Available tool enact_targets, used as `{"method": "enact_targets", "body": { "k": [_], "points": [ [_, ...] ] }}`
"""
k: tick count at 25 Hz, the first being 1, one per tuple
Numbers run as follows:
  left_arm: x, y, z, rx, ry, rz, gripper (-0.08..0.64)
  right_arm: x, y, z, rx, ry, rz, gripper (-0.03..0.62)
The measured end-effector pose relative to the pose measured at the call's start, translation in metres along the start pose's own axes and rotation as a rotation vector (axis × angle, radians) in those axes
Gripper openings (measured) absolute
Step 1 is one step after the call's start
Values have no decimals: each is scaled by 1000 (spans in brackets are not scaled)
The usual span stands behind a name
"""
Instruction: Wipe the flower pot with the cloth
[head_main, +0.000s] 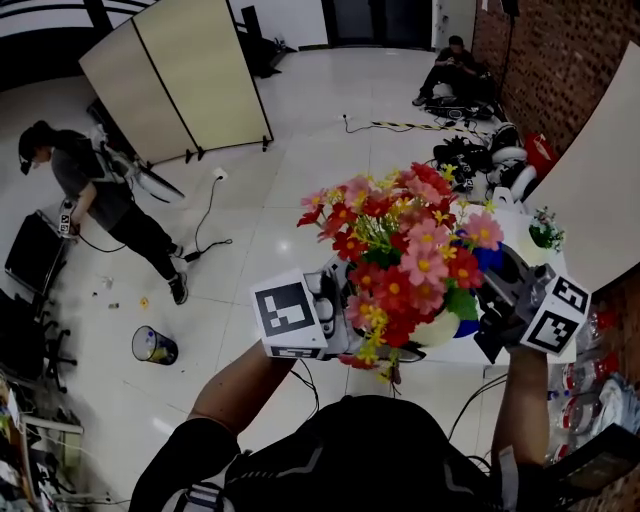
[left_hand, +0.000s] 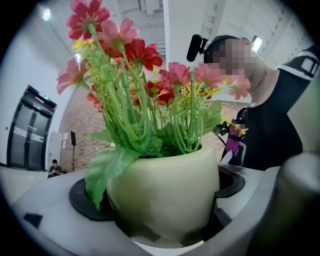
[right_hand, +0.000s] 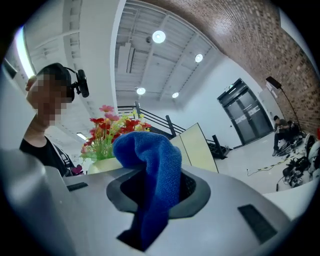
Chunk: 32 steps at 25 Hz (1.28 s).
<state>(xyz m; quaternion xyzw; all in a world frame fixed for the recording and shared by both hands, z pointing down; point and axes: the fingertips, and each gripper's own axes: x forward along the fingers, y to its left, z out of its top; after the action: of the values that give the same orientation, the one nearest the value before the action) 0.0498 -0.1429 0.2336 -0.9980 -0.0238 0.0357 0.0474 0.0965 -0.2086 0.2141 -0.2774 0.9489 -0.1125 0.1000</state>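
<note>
My left gripper (head_main: 335, 318) has its jaws closed around the sides of the flower pot (left_hand: 162, 195), and they are spread wide because the pot is fat and round. I am holding the pot up in the air in front of me, with the hard floor (head_main: 250, 250) below. My right gripper (head_main: 500, 290) has its jaws pinched on the blue cloth (right_hand: 150, 175). A soft lump of cloth sticks up out of them and a loose bit hangs down. The cloth is just beside the pot, but I cannot tell if it is touching yet, because the flowers (head_main: 400, 250) hide that spot when I look down. The pot looks smooth and shiny, so I think it could slide. If I push too hard with the cloth, the pot might twist or slip out of my left jaws and break on the floor. The flowers are tall and bushy, so they could make the pot tip to one side. The cloth could also catch on a green leaf (left_hand: 107, 167) and pull the flowers out. And if I rub hard, the cloth might get tugged out of my right jaws and fall. I think soft, slow rubs on the side of the pot are safest, with my left jaws holding tight.
</note>
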Motion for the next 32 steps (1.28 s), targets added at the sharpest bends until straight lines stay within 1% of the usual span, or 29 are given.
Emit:
{"method": "enact_targets", "body": {
  "k": [2,4,7,10,12,15,18,20,23,25,28,30,32],
  "points": [
    [3,-14,5,-1,-8,-39,578,-6,-4,1,46,-10,53,89],
    [5,-25,9,1,9,-74,578,-1,-3,0,86,-5,136,89],
    [4,-27,10,13,38,-92,578,19,7,-2,123,18,300,91],
    [3,-27,13,9,24,-117,578,29,22,-3,140,46,479,90],
    [3,-27,14,8,20,-130,578,29,29,-4,171,68,584,89],
    [2,-27,13,22,40,-132,578,25,34,-3,231,91,684,89],
    [1,-26,13,14,48,-121,578,10,45,7,250,63,764,89],
    [1,-26,11,5,45,-115,578,-4,53,14,240,42,795,89],
    [1,-26,3,15,42,-120,578,-21,59,13,209,53,770,89],
    [1,-20,-3,17,44,-103,578,-31,60,9,204,51,756,89],
    [1,-8,-9,-5,42,-76,578,-41,70,4,197,51,759,89],
    [0,-6,-8,-5,39,-84,578,-44,80,4,180,53,763,89],
    [0,-13,-3,7,33,-104,578,-49,82,10,173,34,760,89]
  ]
}}
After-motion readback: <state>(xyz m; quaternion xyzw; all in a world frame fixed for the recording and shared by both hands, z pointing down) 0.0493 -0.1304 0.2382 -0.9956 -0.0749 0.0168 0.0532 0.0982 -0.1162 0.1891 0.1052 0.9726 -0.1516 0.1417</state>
